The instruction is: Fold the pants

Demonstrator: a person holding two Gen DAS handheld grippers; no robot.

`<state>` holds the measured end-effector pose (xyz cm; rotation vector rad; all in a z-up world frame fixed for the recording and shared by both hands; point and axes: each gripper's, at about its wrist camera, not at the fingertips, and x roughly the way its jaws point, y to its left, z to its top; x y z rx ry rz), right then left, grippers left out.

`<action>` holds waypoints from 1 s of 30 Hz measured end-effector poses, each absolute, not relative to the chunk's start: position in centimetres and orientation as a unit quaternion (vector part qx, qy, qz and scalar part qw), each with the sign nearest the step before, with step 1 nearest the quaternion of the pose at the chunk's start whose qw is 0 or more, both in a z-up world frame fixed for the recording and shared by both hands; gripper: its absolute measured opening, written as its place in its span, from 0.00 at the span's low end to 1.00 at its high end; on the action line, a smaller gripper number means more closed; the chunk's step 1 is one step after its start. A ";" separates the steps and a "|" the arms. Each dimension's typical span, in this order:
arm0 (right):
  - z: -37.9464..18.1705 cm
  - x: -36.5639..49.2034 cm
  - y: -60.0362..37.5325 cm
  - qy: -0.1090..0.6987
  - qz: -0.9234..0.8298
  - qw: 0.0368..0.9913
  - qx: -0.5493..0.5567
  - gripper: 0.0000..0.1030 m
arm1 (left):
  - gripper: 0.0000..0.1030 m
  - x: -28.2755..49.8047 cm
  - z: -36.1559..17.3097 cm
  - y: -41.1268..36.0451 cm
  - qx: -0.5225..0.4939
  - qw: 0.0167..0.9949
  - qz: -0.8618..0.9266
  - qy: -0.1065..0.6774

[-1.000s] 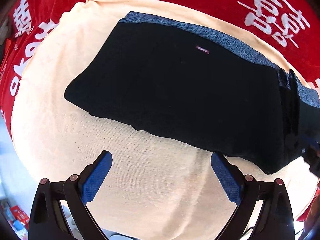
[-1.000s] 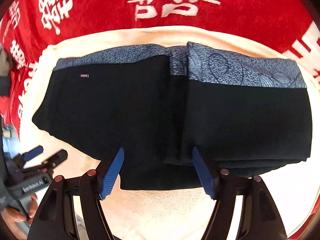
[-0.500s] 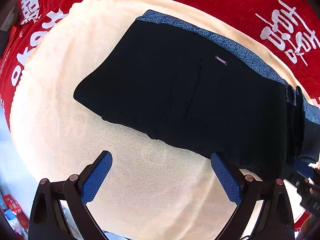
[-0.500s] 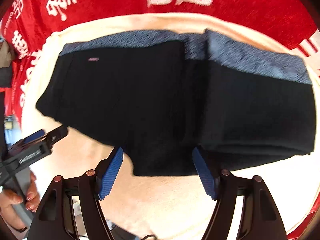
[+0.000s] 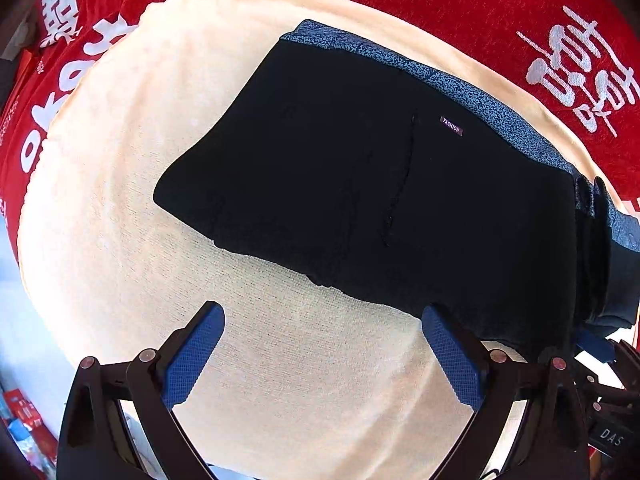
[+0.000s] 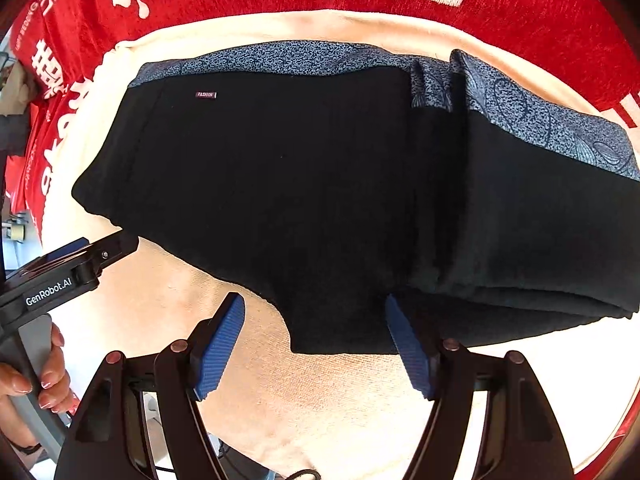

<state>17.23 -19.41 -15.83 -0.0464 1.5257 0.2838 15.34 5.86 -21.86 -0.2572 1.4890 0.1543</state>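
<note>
- Clearly the fold is partway done: the black pants (image 6: 280, 184) lie flat on a cream towel (image 5: 312, 392) spread over a red cloth with white characters (image 6: 248, 0), the blue patterned waistband (image 6: 288, 58) along the far edge.
- On the right side, a stack of folded layers (image 6: 532, 232) already sits on top of the pants; the left portion with the small "FASHION" label (image 5: 451, 126) lies as a single flat spread.
- Both tools are empty: the left gripper (image 5: 320, 352) hovers over bare towel with its jaws spread wide, and the right gripper (image 6: 316, 344) stands equally wide, straddling the near hem.
- Next, I judge, the unfolded left part needs bringing over onto the stack, which calls for pinching its near and left edges cleanly, through all layers, and lifting evenly so nothing drags or bunches.
</note>
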 end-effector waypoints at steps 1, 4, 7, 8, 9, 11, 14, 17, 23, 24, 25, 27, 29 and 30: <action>-15.8 17.2 -19.6 0.688 0.128 0.714 -0.022 0.74 | 0.97 15.3 -21.9 6.1 -0.116 0.726 0.070 0.675; -15.9 17.1 -19.5 0.688 0.126 0.714 -0.020 0.74 | 0.97 14.4 -22.0 5.9 -0.120 0.726 0.071 0.674; -16.0 17.2 -19.3 0.689 0.124 0.714 -0.015 0.74 | 0.97 14.1 -22.6 6.9 -0.135 0.725 0.068 0.673; -16.1 17.2 -19.4 0.689 0.124 0.714 -0.015 0.74 | 0.97 14.0 -22.3 6.8 -0.140 0.724 0.066 0.672; -16.1 17.2 -19.4 0.689 0.124 0.714 -0.015 0.74 | 0.97 13.8 -22.0 6.8 -0.145 0.723 0.065 0.672; -16.1 17.1 -19.4 0.688 0.125 0.714 -0.017 0.74 | 0.97 13.8 -22.0 7.2 -0.152 0.724 0.063 0.670; -16.1 17.1 -19.4 0.688 0.126 0.714 -0.019 0.74 | 0.97 13.5 -22.1 8.0 -0.167 0.725 0.055 0.665; -16.1 17.2 -19.3 0.689 0.127 0.713 -0.019 0.74 | 0.97 13.5 -22.2 8.7 -0.183 0.726 0.051 0.661; -16.2 17.3 -19.5 0.690 0.132 0.711 -0.016 0.74 | 0.97 14.4 -22.3 8.3 -0.225 0.727 0.037 0.648; -16.2 17.4 -19.5 0.690 0.132 0.711 -0.016 0.74 | 0.97 14.3 -22.4 8.8 -0.236 0.728 0.033 0.643; -16.2 17.4 -19.6 0.690 0.133 0.711 -0.016 0.74 | 0.97 14.3 -22.5 9.4 -0.249 0.729 0.032 0.637; -16.2 17.4 -19.6 0.690 0.135 0.711 -0.015 0.74 | 0.97 13.9 -22.5 10.6 -0.284 0.729 0.030 0.622; -16.3 17.4 -19.7 0.689 0.137 0.711 -0.015 0.74 | 0.97 13.5 -22.9 12.0 -0.317 0.724 0.025 0.612; -16.3 17.4 -19.7 0.689 0.138 0.711 -0.016 0.74 | 0.97 13.2 -23.2 12.4 -0.331 0.721 0.020 0.609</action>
